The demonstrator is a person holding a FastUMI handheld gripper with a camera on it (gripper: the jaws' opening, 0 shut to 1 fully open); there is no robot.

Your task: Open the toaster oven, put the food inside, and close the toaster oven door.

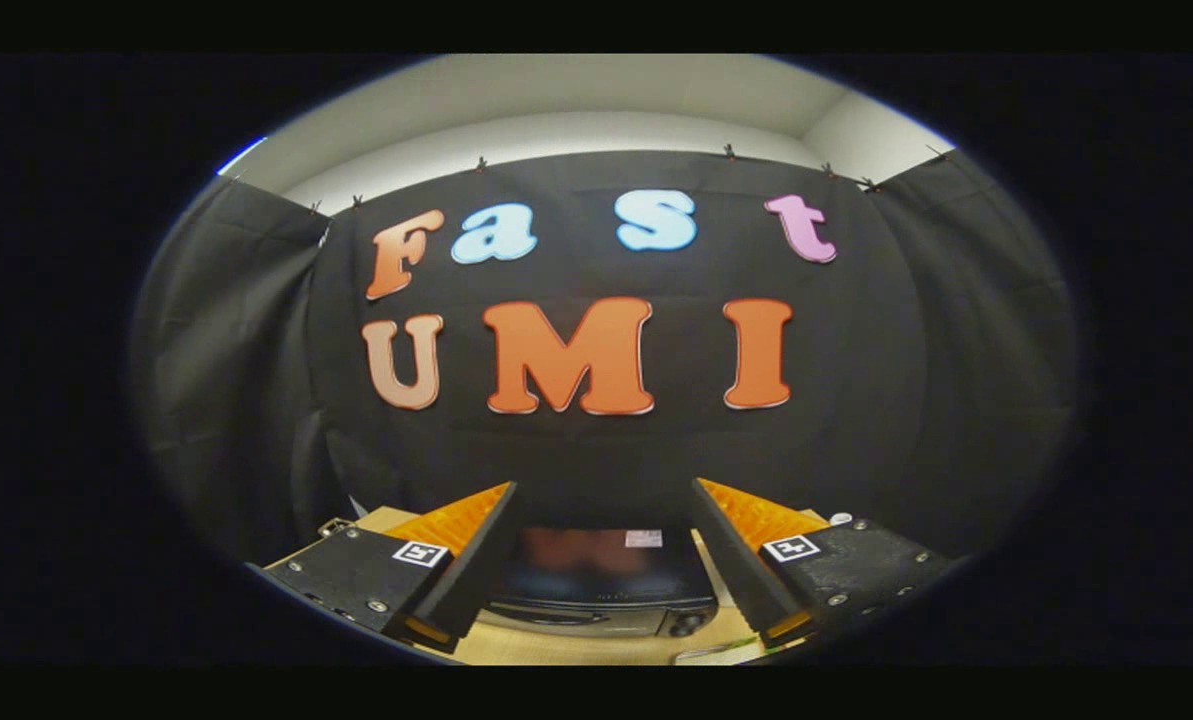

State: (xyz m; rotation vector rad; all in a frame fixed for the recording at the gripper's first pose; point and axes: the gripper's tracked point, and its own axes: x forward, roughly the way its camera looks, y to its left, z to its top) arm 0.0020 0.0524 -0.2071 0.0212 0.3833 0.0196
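1. The gripper point(604, 500) has its two fingers spread wide and holds nothing.
2. The toaster oven point(601, 585) sits on the table point(576, 648) at 6 o'clock, low between the fingers.
3. Its long side runs 9 to 3 o'clock, so I think the fingers must tip down.

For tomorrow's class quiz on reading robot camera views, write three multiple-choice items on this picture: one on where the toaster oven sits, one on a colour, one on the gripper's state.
1. Where is the toaster oven?
A. Below and between the fingers
B. Hanging on the wall
C. Left of both fingers

2. What colour are the ridged sides of the fingers?
A. Green
B. Orange
C. White

3. How is the gripper?
A. Shut on food
B. Shut on the door
C. Open, holding nothing

Key: 1 A, it sits on the wooden table in the gap between them. 2 B, both show orange. 3 C, a wide bare gap separates the fingers.
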